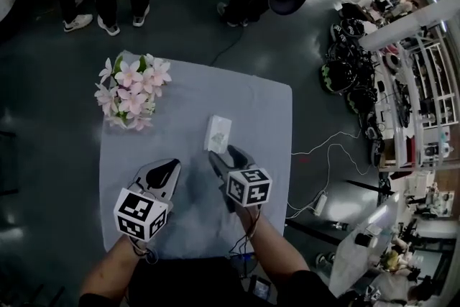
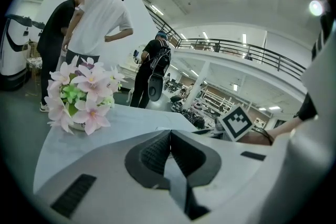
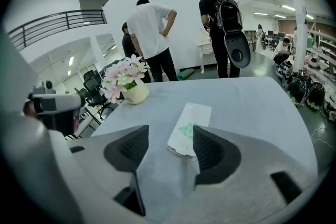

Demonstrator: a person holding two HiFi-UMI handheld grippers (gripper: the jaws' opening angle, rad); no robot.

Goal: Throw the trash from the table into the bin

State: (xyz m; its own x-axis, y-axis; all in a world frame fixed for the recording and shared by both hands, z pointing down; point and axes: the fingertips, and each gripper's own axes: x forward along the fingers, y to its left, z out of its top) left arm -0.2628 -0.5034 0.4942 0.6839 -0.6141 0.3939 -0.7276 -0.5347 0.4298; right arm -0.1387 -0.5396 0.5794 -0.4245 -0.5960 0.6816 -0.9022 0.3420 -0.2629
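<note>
we see the right gripper (image 1: 224, 156) with jaws wide and empty, and the white packet (image 1: 217, 134) flat on the worktop (image 1: 251, 111) just ahead of them, its near end leaning toward the right jaw. its long axis runs away from the jaws, so we'd close across its short width. the left gripper (image 1: 167, 170) is farther off, jaws together on nothing. the flower pot (image 1: 131, 93) sits well off left, nothing in the way. no bin in view.
</note>
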